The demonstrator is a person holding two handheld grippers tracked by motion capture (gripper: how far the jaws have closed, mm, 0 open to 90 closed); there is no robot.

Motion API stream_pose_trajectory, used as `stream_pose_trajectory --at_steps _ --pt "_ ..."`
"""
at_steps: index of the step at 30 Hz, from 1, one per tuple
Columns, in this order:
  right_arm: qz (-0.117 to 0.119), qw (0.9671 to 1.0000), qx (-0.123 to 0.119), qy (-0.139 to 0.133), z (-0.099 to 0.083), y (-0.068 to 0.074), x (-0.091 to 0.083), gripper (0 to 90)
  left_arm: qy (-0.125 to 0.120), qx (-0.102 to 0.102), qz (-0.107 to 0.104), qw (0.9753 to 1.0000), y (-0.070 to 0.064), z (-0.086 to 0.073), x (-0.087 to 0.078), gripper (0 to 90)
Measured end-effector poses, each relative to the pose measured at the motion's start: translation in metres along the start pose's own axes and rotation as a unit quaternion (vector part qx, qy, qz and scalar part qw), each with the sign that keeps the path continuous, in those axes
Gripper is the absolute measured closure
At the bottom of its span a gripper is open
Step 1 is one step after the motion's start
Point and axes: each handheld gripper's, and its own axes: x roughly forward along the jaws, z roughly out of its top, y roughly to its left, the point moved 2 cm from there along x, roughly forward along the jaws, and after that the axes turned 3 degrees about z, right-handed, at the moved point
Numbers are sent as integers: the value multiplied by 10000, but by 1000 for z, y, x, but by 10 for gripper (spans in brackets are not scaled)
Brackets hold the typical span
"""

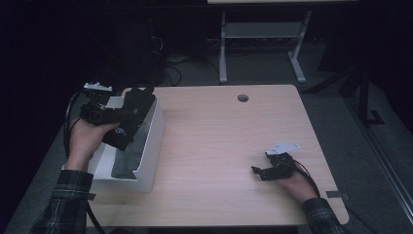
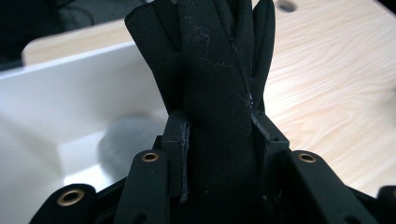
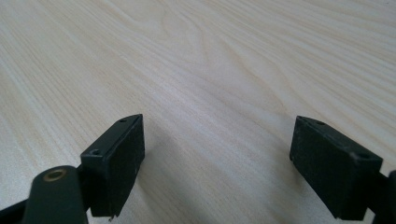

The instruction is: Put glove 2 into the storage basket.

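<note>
In the high view, the left gripper (image 1: 127, 113) is raised over a white rectangular plastic bin (image 1: 155, 141) that stands on the left part of the pale wood-grain table (image 1: 229, 146). Its jaws are clamped on a folded piece of black cloth (image 1: 132, 117), which hangs tilted above the bin's open top, its upper end near the bin's far rim. A grey patch lies on the bin's floor; what it is cannot be told. The person's left hand (image 1: 87, 139) wraps the gripper's handle, and a plaid sleeve (image 1: 68, 200) covers the forearm. The right gripper (image 1: 260, 170) rests low on the table's right part, well apart from the bin, pointing left, with a grey three-cornered plate on top.

In the left gripper view, the black cloth (image 2: 215, 93) stands up between the two black jaws, which press it from both sides. The cloth shows several folded layers fanning out at the top, with bits of pale lint on it. The white bin (image 2: 70, 93) lies behind and to the left, the table (image 2: 336, 93) to the right.

In the right gripper view, the right gripper (image 3: 217, 163) has its two black jaws spread wide apart, nothing between them, just above the bare wood-grain table (image 3: 210, 70).
</note>
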Motion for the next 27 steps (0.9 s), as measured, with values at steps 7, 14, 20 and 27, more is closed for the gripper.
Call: stream_pose_trajectory --at_steps 7,14,20,27 --pt "-8 10000 -2 4 0 0 0 178 309 -310 145 9989 22 -26 22 630" --pt "-9 10000 1 4 0 0 0 178 592 -437 77 9973 19 -44 47 627" --pt "-8 10000 0 4 0 0 0 178 915 -410 215 9947 16 -61 71 609" --pt "-8 10000 -1 3 0 0 0 178 945 -415 331 9941 19 -68 79 540"
